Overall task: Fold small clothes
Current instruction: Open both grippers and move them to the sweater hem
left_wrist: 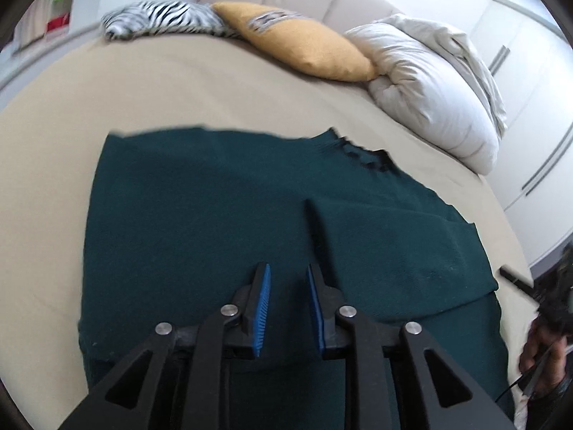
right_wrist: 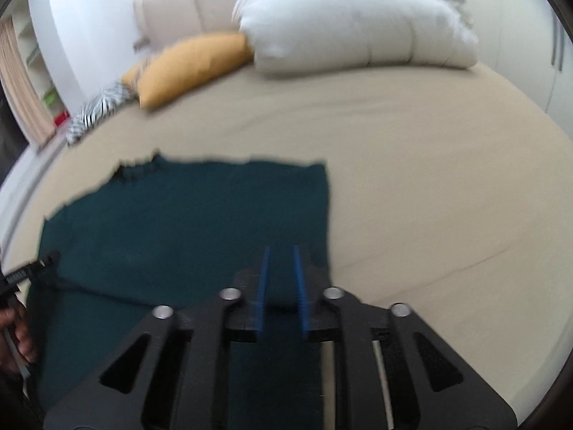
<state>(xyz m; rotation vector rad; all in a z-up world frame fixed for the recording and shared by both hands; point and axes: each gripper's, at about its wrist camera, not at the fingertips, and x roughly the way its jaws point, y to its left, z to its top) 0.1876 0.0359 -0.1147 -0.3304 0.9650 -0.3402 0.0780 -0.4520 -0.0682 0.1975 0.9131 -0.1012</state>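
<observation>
A dark green knitted garment (left_wrist: 200,208) lies flat on the beige bed sheet (left_wrist: 179,86), with one layer folded over on its right side. My left gripper (left_wrist: 288,268) hovers over its near middle, jaws open and empty. In the right wrist view the same garment (right_wrist: 186,215) lies left and ahead. My right gripper (right_wrist: 281,251) is over its right edge, jaws open a little with nothing between them. That view is blurred.
A zebra-print cushion (left_wrist: 161,18), a mustard cushion (left_wrist: 304,46) and a bundled white duvet (left_wrist: 429,86) lie along the headboard. White wardrobe doors (left_wrist: 530,107) stand to the right. The other gripper and hand (left_wrist: 548,322) show at the right edge.
</observation>
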